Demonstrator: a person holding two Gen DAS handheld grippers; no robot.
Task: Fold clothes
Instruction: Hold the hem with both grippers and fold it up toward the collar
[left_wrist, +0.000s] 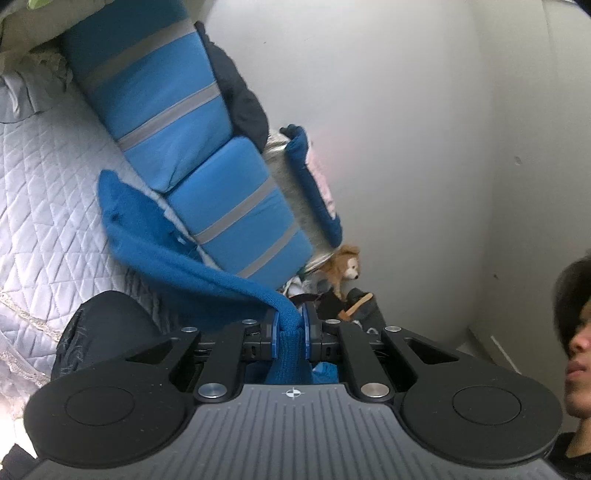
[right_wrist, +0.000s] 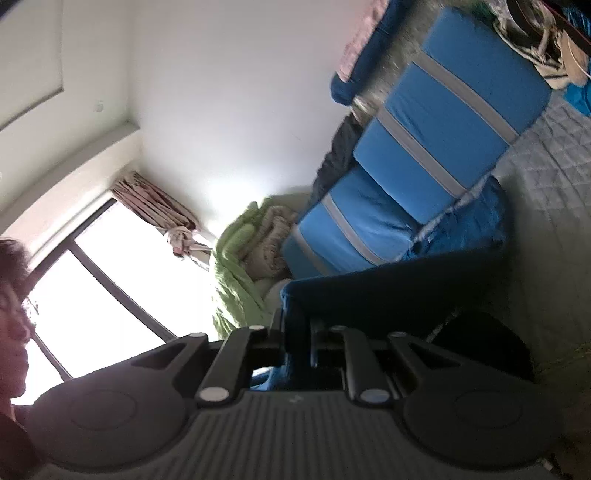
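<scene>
Blue knit garment (left_wrist: 177, 254), thick and nubbly like a sweater or fleece, is stretched in the air between the two grippers above the bed (left_wrist: 44, 192). On the left, the left gripper (left_wrist: 290, 334) has its fingers (left_wrist: 274, 334) clamped on a bunched, ribbed end of the cloth, which runs from there up and away toward the bed's far edge, where its other part droops against the blue cushions (left_wrist: 173, 122). On the right, the right gripper (right_wrist: 297, 343) has a dark, shadowed fold of the same cloth pinched between its fingers, the fabric sweeping off toward the cushions.

Judging by this, the garment is being lifted or carried by two points, either to spread it flat or to bring one part over another; the pictures do not settle which. Either way the next move calls for keeping both grips firm and the span taut, since the heavy knit sags.

The bed cover is pale quilted cloth with diamond stitching; the cushions are boxy, smooth, with grey stripes.
</scene>
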